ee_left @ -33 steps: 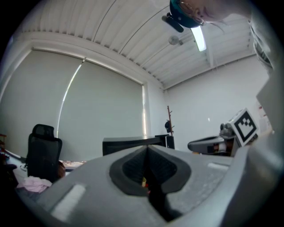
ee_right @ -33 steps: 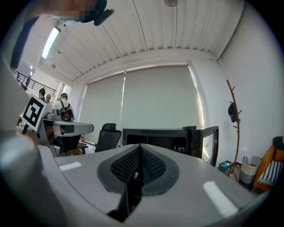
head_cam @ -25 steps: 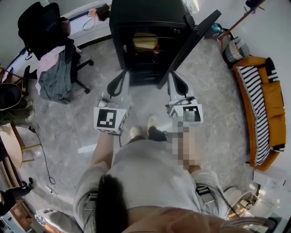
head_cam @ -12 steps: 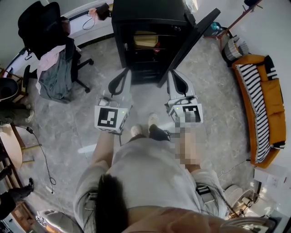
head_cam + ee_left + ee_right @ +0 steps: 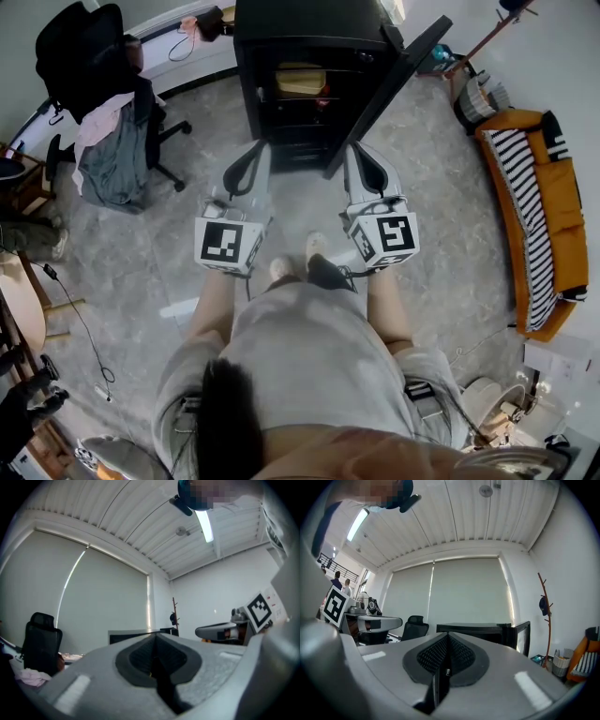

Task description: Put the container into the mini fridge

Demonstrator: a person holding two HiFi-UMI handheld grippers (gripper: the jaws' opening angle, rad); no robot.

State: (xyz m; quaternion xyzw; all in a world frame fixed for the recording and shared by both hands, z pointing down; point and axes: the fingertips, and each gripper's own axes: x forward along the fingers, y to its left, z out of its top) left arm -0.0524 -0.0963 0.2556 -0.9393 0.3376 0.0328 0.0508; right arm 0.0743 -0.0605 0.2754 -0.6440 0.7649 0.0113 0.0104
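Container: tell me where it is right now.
In the head view, top centre, the yellowish container sits on the upper shelf inside the black mini fridge, just left of its open door.

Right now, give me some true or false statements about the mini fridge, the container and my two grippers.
The mini fridge has its door open. True.
The container lies on the floor before the fridge. False: it sits inside the fridge.
The left gripper holds the container. False: its jaws are together, on nothing.
The right gripper is shut and empty. True.
An office chair draped with clothes stands at the head view's left. True.
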